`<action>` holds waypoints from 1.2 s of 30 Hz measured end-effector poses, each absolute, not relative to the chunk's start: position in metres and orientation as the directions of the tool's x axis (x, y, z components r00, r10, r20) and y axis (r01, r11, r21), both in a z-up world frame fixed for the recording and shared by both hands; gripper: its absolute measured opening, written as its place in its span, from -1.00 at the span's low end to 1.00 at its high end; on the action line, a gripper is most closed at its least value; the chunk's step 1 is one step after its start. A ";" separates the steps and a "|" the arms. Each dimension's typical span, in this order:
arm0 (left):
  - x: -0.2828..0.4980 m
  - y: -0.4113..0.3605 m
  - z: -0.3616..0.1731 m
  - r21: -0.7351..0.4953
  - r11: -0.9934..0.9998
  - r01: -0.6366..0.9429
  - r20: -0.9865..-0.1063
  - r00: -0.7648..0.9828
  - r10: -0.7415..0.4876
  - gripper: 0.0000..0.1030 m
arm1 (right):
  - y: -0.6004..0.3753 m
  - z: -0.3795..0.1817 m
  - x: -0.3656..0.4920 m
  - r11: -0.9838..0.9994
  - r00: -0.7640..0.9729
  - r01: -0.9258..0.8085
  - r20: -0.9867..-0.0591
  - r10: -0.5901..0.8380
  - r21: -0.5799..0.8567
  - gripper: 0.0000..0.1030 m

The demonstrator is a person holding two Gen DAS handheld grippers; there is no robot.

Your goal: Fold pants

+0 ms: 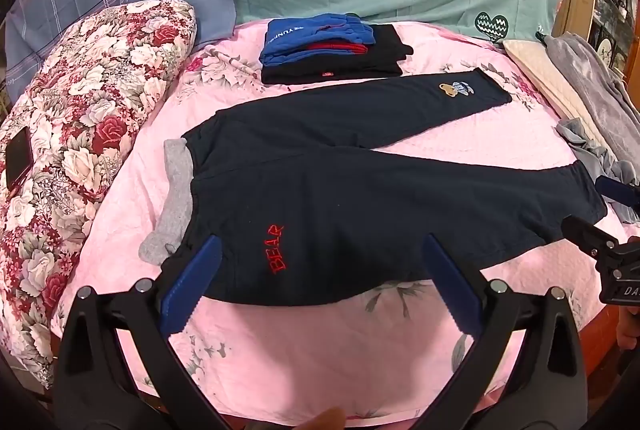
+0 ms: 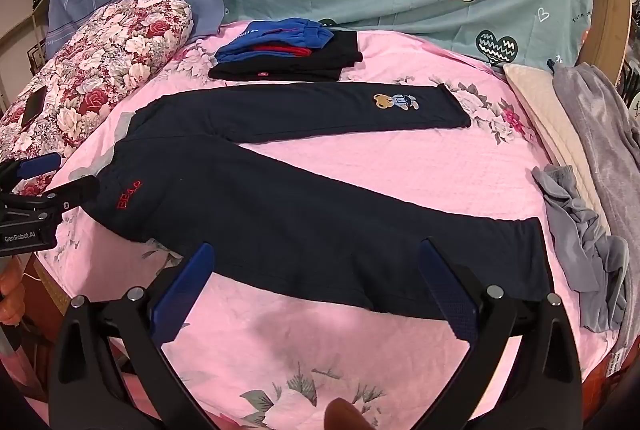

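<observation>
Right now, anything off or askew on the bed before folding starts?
Mostly tidy. The navy pants lie flat, legs splayed apart rather than aligned. A crumpled grey garment sits beside the near leg's cuff. The folded stack looks neat. Both grippers are open, holding nothing.

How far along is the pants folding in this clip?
Done: a stack of folded clothes sits at the far end of the bed. In hand: the dark pants lie spread flat, legs apart, no fold made; the left gripper and right gripper are open near the closer leg, holding nothing. Left: every fold of these pants, plus the crumpled grey garment at the right.
</observation>
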State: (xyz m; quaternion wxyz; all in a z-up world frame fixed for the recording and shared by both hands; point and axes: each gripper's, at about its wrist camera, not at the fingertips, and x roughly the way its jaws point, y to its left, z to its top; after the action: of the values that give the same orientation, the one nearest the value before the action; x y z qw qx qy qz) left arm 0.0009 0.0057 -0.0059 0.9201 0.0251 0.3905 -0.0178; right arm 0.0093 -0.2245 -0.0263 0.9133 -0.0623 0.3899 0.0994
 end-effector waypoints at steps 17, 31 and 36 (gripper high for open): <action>0.001 0.004 -0.010 0.013 0.998 0.060 -0.731 0.682 -0.031 0.96 | -0.224 -0.028 0.010 0.972 0.674 -0.230 -0.727 0.134 -0.034 0.97; 0.000 0.004 -0.010 0.010 0.998 0.061 -0.731 0.681 -0.034 0.96 | -0.224 -0.028 0.010 0.972 0.674 -0.231 -0.727 0.135 -0.033 0.97; -0.001 0.005 -0.010 0.005 0.998 0.058 -0.731 0.682 -0.035 0.96 | -0.222 -0.028 0.009 0.972 0.675 -0.231 -0.726 0.135 -0.035 0.97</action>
State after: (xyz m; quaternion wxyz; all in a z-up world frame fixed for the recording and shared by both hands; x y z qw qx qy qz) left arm -0.0007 0.0052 -0.0096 0.9169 0.0140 0.3981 -0.0254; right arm 0.0089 -0.2220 -0.0282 0.9130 -0.0618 0.3906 0.1002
